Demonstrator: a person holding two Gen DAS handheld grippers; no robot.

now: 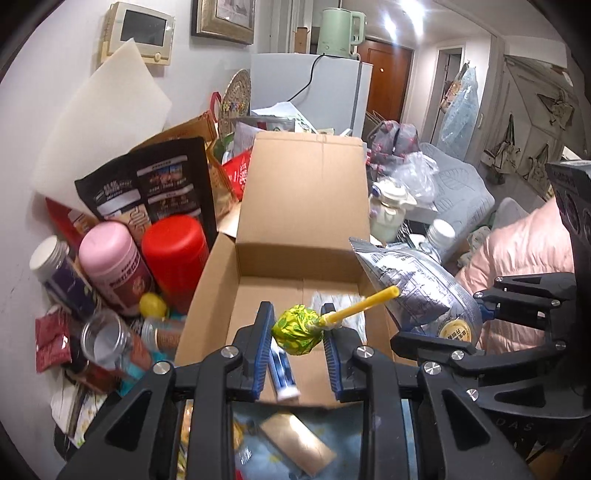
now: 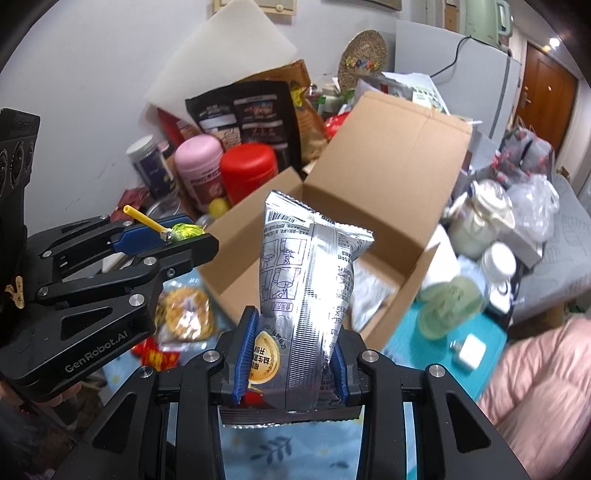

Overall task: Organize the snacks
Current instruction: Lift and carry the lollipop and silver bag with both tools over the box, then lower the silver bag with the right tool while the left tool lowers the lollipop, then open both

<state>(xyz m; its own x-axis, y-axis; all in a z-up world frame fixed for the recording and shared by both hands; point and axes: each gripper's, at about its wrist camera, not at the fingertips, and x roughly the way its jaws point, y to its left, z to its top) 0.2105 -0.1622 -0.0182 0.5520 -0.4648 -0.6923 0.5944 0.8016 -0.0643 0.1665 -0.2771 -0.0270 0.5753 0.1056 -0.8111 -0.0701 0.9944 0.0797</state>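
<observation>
Left hand-held gripper [image 1: 297, 328]: pinching a lollipop [image 1: 299, 326] over the cardboard box [image 1: 295, 199]. Right hand-held gripper [image 2: 291, 354]: clamped on a silver snack packet [image 2: 310, 266] just before the box. Handling advice: lower each inside the walls before letting go; avoid collision.

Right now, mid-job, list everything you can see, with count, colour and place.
lollipop: one, green-yellow wrapper, yellow stick, in left gripper, above box
snack bag: one, silver, in right gripper, near box
cardboard box: one, brown, open, centre
tube: one, blue-white, inside box
jars: red, pink, one white-lidded, left of box
black pouch: one, behind jars
kettle: one, green, on fridge
pink quilt: one, right
left gripper: shut on lollipop
right gripper: shut on snack bag
</observation>
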